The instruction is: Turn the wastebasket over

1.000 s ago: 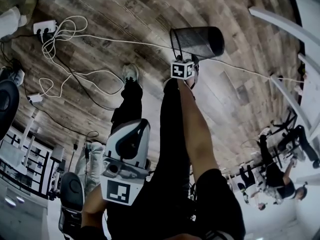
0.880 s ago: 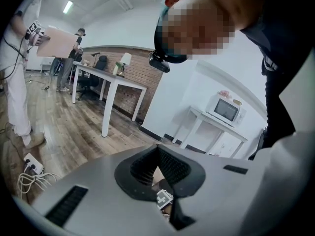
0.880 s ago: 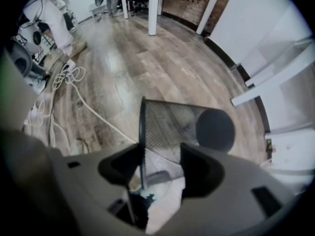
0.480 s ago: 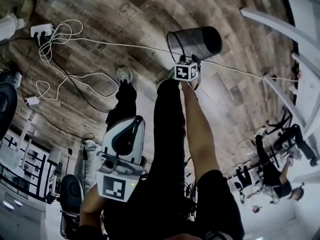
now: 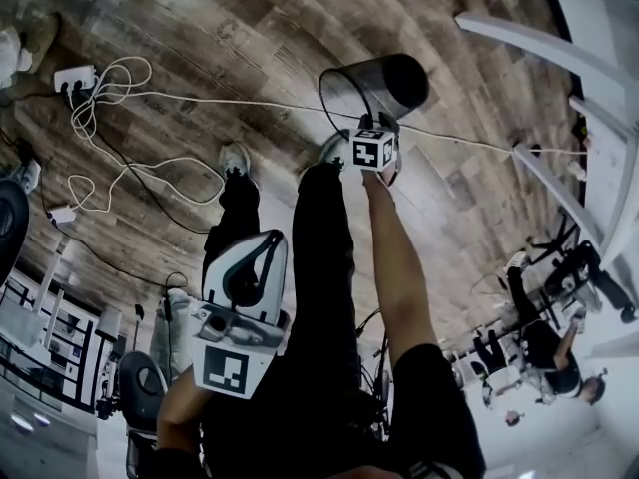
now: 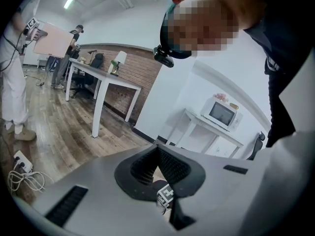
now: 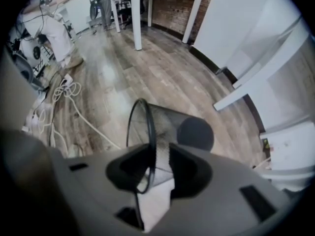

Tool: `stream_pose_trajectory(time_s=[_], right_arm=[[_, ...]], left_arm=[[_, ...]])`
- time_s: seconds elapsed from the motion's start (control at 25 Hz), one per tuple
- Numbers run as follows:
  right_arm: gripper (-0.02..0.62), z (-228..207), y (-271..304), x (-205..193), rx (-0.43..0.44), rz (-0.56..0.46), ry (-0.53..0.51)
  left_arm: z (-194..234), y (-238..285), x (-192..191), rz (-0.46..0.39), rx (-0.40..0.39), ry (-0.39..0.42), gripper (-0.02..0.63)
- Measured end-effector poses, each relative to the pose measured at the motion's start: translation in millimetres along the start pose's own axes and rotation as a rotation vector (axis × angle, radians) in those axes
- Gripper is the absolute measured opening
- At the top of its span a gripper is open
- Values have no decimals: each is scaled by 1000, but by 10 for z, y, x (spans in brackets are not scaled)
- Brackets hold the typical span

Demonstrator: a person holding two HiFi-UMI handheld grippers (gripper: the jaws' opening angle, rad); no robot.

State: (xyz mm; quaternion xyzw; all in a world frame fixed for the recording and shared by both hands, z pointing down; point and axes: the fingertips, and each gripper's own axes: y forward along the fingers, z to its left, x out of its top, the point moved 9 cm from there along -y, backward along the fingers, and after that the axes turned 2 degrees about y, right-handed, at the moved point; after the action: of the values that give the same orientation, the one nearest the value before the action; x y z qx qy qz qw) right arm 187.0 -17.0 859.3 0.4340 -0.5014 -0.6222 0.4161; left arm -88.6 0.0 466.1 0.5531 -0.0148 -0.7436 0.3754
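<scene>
A black mesh wastebasket (image 5: 391, 78) lies on its side on the wooden floor, its open mouth turned to the left of the head view. My right gripper (image 5: 366, 123) points straight down at the rim. In the right gripper view the wastebasket (image 7: 184, 127) has its wire rim and mesh wall between the jaws of the right gripper (image 7: 156, 167). These jaws are closing, with a gap still showing on one side. My left gripper (image 5: 262, 252) is held close to the person's body, far from the basket. The left gripper (image 6: 157, 154) is shut with nothing in it.
White cables and a power strip (image 5: 75, 76) lie on the floor at the left, and one cable (image 5: 469, 140) runs under the basket. White table legs (image 5: 529, 38) stand at the right. The person's shoes (image 5: 235, 156) are just short of the basket. Other people stand far off.
The right gripper has stayed at the basket's rim and come up a little. The basket's mouth shows wider in the head view. The left gripper has shifted slightly.
</scene>
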Motion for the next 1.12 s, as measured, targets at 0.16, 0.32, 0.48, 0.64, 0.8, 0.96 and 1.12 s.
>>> stream_pose_trajectory(time_s=[0.16, 0.32, 0.48, 0.64, 0.8, 0.96, 1.12], right_arm=[[109, -217, -92, 38, -35, -27, -40], [91, -414, -135, 57, -63, -48, -76], [74, -543, -153, 121, -89, -60, -133], [62, -719, -156, 185, -112, -65, -145], [51, -918, -199, 225, -100, -81, -79], [49, -916, -183, 236, -27, -80, -1], [51, -741, -201, 257, 40, -83, 38]], left_arm=[[-100, 105, 37, -2, -9, -1, 34], [-187, 193, 41, -5, -15, 2, 34], [-231, 248, 7, -4, -16, -2, 34], [-245, 264, -17, -5, -6, -11, 34], [-243, 266, -45, -1, 1, -1, 34], [-204, 280, -110, 3, 13, 4, 34], [-114, 305, -248, 43, 19, 0, 35]])
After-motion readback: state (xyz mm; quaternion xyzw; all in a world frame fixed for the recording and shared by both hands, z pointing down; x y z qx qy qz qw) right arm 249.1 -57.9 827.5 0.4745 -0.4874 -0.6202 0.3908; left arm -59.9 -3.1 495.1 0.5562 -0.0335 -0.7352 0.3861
